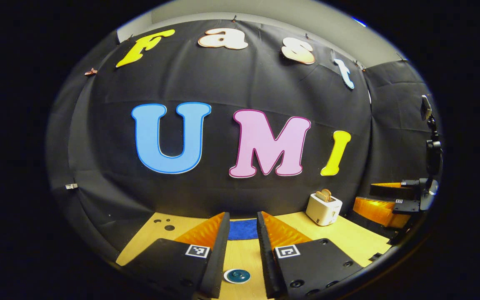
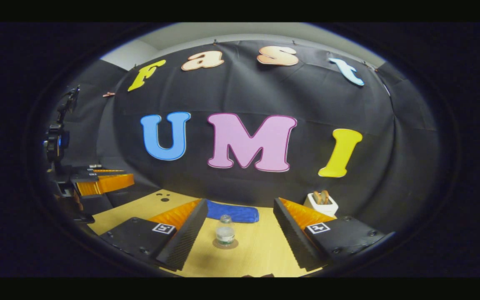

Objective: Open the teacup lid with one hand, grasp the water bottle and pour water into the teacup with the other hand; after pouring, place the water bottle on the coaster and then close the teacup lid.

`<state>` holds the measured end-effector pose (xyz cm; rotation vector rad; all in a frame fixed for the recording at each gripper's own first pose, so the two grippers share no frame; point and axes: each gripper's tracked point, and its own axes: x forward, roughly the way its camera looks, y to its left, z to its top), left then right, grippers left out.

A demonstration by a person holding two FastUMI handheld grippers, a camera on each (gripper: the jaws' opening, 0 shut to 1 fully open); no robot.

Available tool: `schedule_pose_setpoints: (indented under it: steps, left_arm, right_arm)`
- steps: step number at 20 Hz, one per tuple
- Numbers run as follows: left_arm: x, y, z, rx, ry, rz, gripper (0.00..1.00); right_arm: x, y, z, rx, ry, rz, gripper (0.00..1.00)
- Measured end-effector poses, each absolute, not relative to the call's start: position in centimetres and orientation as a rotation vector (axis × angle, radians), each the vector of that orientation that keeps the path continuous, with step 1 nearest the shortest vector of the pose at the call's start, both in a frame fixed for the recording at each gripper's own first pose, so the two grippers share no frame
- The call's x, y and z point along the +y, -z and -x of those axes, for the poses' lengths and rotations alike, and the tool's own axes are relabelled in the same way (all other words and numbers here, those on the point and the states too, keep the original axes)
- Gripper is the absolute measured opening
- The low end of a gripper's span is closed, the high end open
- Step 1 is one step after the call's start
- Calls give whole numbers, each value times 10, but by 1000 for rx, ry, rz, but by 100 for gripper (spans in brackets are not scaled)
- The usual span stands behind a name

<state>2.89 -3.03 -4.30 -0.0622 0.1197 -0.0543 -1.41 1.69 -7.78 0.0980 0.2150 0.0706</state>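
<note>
Clear plastic water bottle (image 2: 225, 230) stands on the worktop (image 2: 261, 254) ahead of the spread right gripper (image 2: 240, 233) jaws; light, squashy (grab mid-body). Left gripper (image 1: 242, 233) is spread above the teacup lid (image 1: 237, 275).

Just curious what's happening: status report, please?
Left gripper open above teacup lid. Right gripper open, facing water bottle upright on coaster. Nothing in the way.

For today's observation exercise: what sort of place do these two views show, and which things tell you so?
Probably a staged recording booth, not a real kitchen: black cloth wall, one wooden table, household props such as a toaster and water bottle.
</note>
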Motion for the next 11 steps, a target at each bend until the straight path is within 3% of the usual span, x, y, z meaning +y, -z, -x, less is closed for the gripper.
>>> schedule_pose_setpoints:
  steps: [2,6,8,10,11]
  left_arm:
    - [-31,40,-27,108,57,51,44]
    - [-34,40,-27,103,69,52,44]
    - [-34,40,-26,106,77,47,57]
    - [-36,42,-29,112,85,47,60]
    - [-37,43,-30,116,92,49,76]
  right_arm:
    - [18,77,14,215,-67,-102,98]
    - [12,75,15,212,-40,-101,98]
    - [12,73,17,205,-31,-100,98]
    - [10,74,18,206,-20,-96,98]
    - [10,73,19,206,-18,-101,98]
